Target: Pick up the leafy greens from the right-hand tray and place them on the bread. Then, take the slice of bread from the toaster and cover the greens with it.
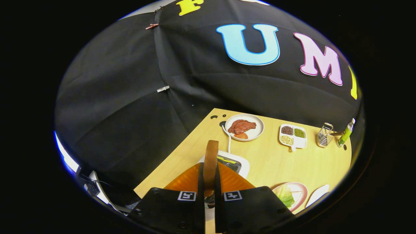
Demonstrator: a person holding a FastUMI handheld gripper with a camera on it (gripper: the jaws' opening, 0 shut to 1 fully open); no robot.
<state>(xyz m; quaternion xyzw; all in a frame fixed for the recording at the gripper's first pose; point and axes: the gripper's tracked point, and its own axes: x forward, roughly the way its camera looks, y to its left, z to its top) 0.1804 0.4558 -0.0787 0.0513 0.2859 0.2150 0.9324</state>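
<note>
My gripper (209,177) is shut on a slice of bread (211,159), held edge-on and upright between the two orange fingers (187,180), brown crust facing me. Just beyond and below the slice stands the white toaster (242,164), its slot showing beside the bread. To the right of the fingers a pink-rimmed plate (300,188) holds the leafy greens (286,196), which seem to lie on a pale slice; the right finger's black mount hides part of it.
On the wooden table (276,162) beyond the toaster sit a white plate with meat and tomato (244,127), a divided dish of beans (293,136), a metal grater (325,135) and a green bottle (346,132). Another white plate edge (318,194) lies at the right.
</note>
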